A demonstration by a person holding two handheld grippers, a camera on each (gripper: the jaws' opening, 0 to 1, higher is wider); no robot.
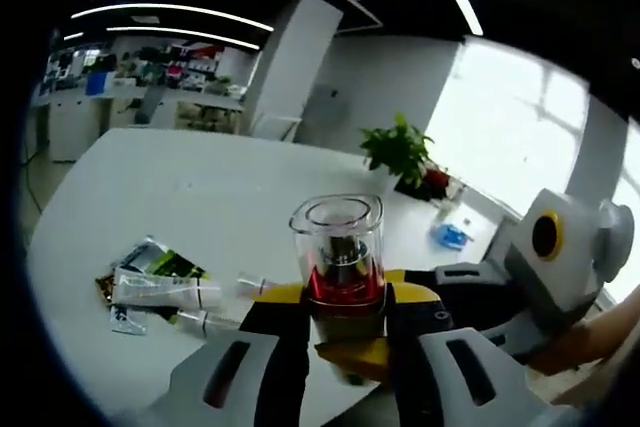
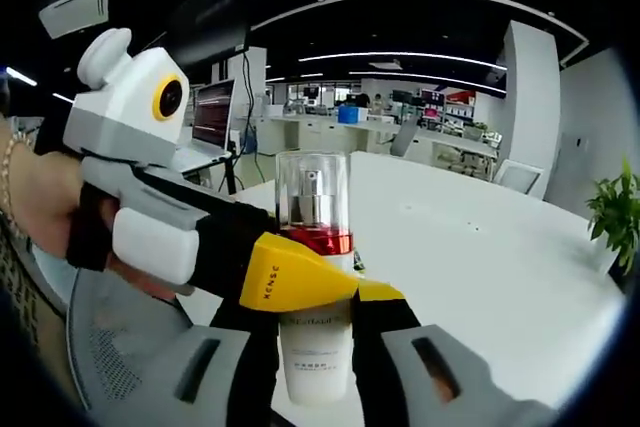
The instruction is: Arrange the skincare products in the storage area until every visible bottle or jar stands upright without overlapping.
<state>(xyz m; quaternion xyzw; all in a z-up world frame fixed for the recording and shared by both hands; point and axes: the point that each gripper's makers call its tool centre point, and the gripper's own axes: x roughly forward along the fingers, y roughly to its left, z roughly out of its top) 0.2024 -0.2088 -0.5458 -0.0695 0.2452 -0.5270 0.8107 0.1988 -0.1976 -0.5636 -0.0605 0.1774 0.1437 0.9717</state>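
Observation:
A white pump bottle (image 1: pixel 338 257) with a clear cap and a red collar is held up above the white table (image 1: pixel 200 197). My left gripper (image 1: pixel 345 337) is shut on its lower body. My right gripper (image 1: pixel 400 292) comes in from the right, its yellow-tipped fingers clamped on the bottle just under the collar. In the right gripper view the same bottle (image 2: pixel 313 217) stands between my right gripper's (image 2: pixel 315 332) jaws, with the left gripper (image 2: pixel 295 282) reaching across from the left. A white tube (image 1: pixel 165 290) lies flat on the table, on some sachets.
A smaller tube (image 1: pixel 258 285) lies near the bottle. A potted plant (image 1: pixel 400 150) and a blue item (image 1: pixel 450 237) sit at the table's far side. A mesh chair (image 2: pixel 110 357) and a person's hand (image 2: pixel 45 207) are at the left.

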